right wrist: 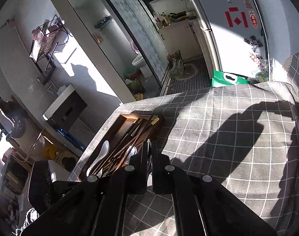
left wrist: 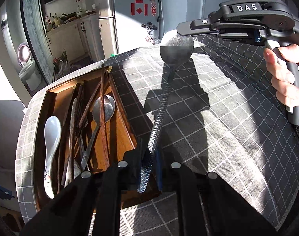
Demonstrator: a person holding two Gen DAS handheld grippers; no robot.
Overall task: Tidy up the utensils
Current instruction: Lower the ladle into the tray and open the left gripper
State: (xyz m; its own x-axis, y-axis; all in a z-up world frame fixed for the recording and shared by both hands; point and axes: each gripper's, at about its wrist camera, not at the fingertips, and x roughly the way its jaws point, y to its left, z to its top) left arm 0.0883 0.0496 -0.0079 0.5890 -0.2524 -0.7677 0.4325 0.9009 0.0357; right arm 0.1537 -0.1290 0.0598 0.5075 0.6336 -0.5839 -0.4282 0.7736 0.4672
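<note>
My left gripper (left wrist: 147, 167) is shut on the lower end of a metal spoon (left wrist: 161, 114) with a knurled handle. The spoon points away from me, its bowl lifted above the checked tablecloth (left wrist: 228, 118). A wooden divided tray (left wrist: 51, 93) to the left holds a white ceramic spoon (left wrist: 52, 133), dark chopsticks (left wrist: 102, 98) and another metal spoon (left wrist: 105, 108). My right gripper (left wrist: 180, 28) comes in from the upper right, shut, its tips just above the held spoon's bowl. In the right wrist view the right gripper (right wrist: 149, 147) is shut with nothing in it, above the tray (right wrist: 127, 118) and white spoon (right wrist: 102, 151).
A person's hand (left wrist: 283, 74) holds the right gripper's handle. The table ends just beyond the tray (right wrist: 120, 106), with floor below. A fridge (left wrist: 129, 9) stands behind the table and a green bag (right wrist: 228, 78) sits at its far edge. Sun and hard shadows cross the cloth.
</note>
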